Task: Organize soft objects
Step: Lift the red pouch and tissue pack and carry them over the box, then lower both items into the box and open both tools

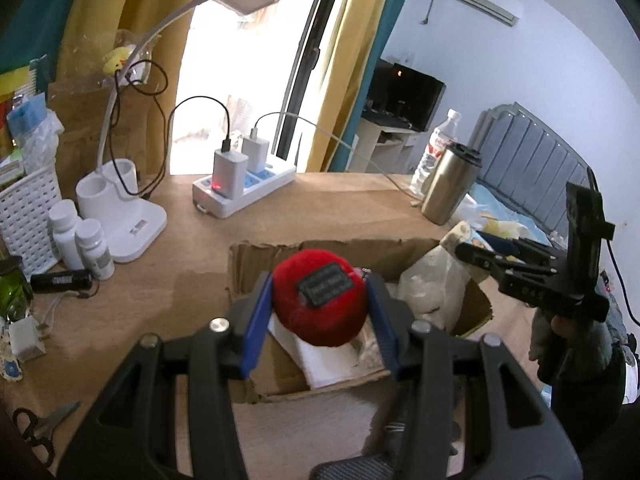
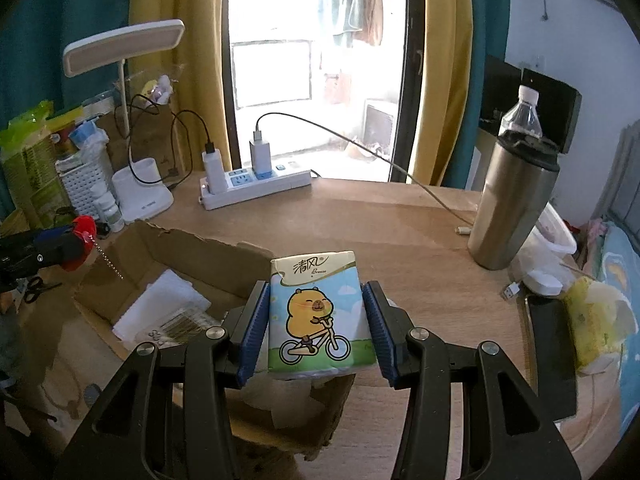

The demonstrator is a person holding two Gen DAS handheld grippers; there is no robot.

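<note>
Left of the left gripper (image 1: 320,308): basket (image 1: 28,216) cut off at the frame edge, contents hard to make out; scissors (image 1: 36,428) partly cropped at lower left. Lamp (image 1: 132,216) head cut by the top edge in the left view, seen whole in the right view. Left gripper clamped on red plush (image 1: 320,300), pads pressing both sides, held over the open box (image 1: 280,376); grey label on the plush unreadable. Box floor beneath the plush largely hidden; white sheets and a clear bag inside only partly visible. Bead chain hanging from the plush clear only in the right view, where the plush itself is mostly hidden behind the left fingers.

Right of the left gripper: right gripper (image 2: 316,320) seen side-on in the left view, its load hidden there. Right view alone shows it closed on a tissue pack (image 2: 318,316), pads pressing both sides, pack upright, above the box's near right corner. Pack's lower edge cut off by the fingers.

Both grippers angled downward toward the desk (image 2: 420,248). Tumbler (image 2: 512,204) ahead and right of the right gripper, hiding most of the bottle (image 2: 522,114) behind. Person's hand on the right gripper's handle dark and blurred.
</note>
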